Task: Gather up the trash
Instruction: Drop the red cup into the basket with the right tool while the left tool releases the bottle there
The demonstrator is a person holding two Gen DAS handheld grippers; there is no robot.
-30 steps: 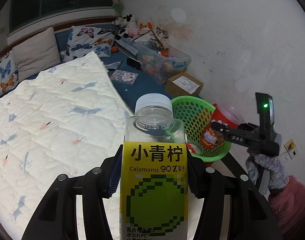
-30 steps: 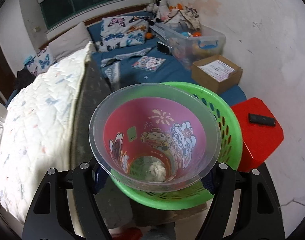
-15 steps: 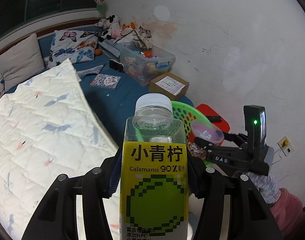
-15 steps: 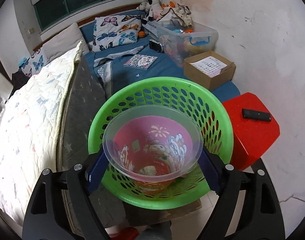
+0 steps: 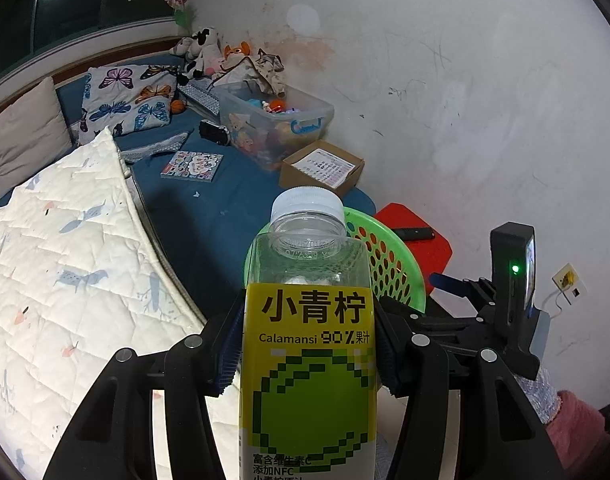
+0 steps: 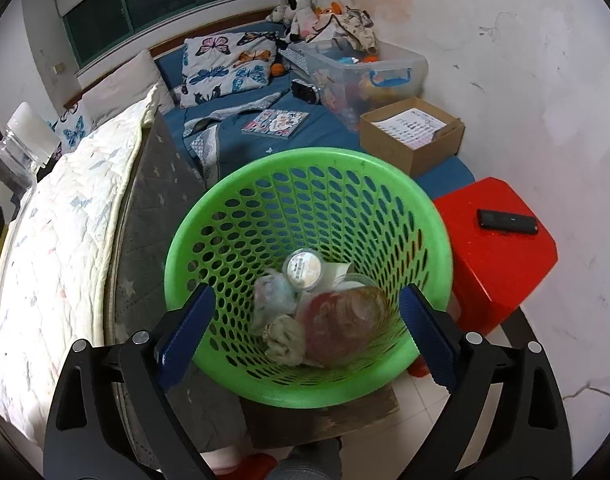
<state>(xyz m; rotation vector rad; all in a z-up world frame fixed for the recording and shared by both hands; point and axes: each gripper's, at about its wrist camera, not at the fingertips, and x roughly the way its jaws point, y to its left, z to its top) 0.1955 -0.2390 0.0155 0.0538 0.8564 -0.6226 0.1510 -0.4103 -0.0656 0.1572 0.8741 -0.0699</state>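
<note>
At far left, only a quilt [image 5: 65,280] draped over the bed, with no trash to be seen on it. Next along, the left tool [image 5: 307,348] clamped on a juice bottle [image 5: 309,392], pads pressed flat against both sides of the yellow label, cap up and pointing away from the camera. Gripped at mid-body and kept upright, most likely so as not to slip or swing on the way across. Looks drained through the clear shoulder, so probably counts as trash, though that is a judgement. Not yet over the green basket [image 6: 305,160], whose rim only peeks out behind the bottle in the left view. Set low against the side of the mattress, mouth wide and facing up, presumably so that anything let go from above drops straight in. Down at the bottom, a pink cup [image 6: 341,320], blurred, resting among crumpled tissue [image 6: 283,338] and a small round lid [image 6: 303,274]: the task's trash gathered so far. Directly above that mouth, the right tool [image 6: 307,326], angled down into the basket, jaws opening, with nothing between the pads, just the basket far below showing in the gap. Held over the middle rather than the rim, seemingly to keep a drop from catching the edge. Further right, just beside the basket, a red stool [image 6: 497,272] carrying a black remote [image 6: 507,221], lying flat and tidy, so hardly rubbish and best left alone. For the bottle, calls for a short carry rightward over the rim before any release.
</note>
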